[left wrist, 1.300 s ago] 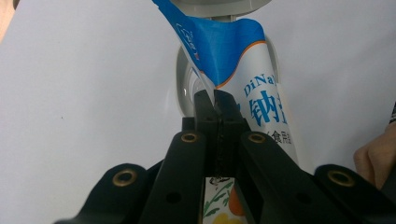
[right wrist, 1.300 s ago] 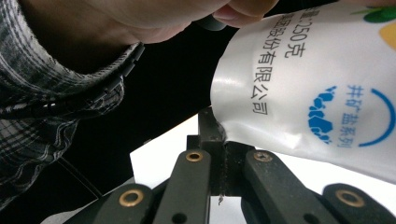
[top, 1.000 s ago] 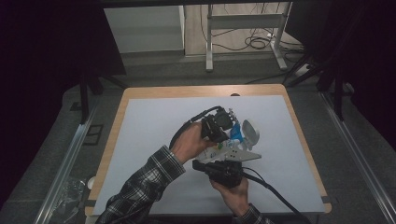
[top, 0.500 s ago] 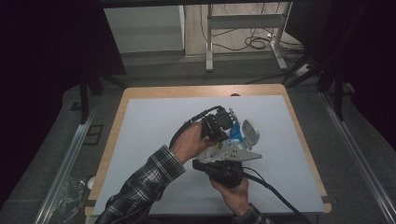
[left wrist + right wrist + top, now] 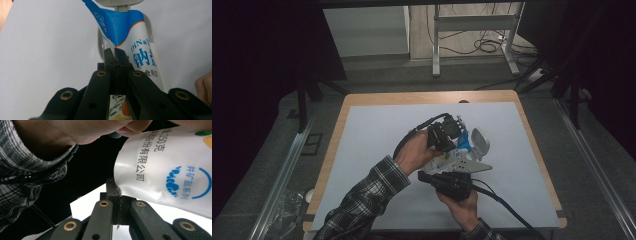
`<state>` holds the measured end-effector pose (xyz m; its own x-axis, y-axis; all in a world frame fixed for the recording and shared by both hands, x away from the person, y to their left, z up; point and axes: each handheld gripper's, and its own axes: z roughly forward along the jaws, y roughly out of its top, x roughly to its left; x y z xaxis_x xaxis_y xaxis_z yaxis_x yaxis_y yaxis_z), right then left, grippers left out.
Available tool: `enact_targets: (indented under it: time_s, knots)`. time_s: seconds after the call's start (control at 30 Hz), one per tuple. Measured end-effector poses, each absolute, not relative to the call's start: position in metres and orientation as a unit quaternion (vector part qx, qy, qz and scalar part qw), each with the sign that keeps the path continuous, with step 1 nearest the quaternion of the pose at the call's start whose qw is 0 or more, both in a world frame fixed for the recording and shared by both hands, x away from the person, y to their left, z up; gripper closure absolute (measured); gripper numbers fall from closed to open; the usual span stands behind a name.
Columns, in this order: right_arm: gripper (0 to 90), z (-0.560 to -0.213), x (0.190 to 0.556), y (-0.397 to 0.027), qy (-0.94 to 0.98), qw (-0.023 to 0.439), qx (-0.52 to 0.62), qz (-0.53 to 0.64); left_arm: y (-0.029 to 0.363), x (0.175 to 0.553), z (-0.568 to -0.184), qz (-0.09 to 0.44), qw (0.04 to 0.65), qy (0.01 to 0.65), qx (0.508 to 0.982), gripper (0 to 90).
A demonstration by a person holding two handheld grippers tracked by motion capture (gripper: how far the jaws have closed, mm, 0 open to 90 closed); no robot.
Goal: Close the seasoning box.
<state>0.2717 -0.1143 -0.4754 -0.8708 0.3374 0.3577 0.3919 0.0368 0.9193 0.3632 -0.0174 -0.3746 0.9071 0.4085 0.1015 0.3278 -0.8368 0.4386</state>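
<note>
One camera looks down on my tabletop [image 5: 377, 130] from above; two ride close behind my fingers, both facing the pouch [image 5: 140, 50].

The left gripper [image 5: 447, 134] is held in the left hand [image 5: 414, 152] over the middle of the table [image 5: 362, 130], the plaid-sleeved forearm [image 5: 362, 205] being brought in from the near edge. Its jaws are seen pressed together in the left gripper view, clamped on the edge of the white and blue pouch [image 5: 135, 47]. The right gripper [image 5: 449, 182] is gripped by the right hand [image 5: 462, 207] just nearer the near edge, its jaws likewise closed, pinching a corner of the pouch in the right gripper view.
</note>
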Motion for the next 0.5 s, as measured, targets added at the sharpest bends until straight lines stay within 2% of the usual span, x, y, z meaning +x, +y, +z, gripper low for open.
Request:
enact_targets:
  time_s: [0.5]
  knots:
    - [89.7,-0.4755,0.2717,-0.1139,-0.719,0.024,-0.253,-0.647,-0.0163,0.3645,-0.3752,0.098,0.205,0.197,0.954,90.0]
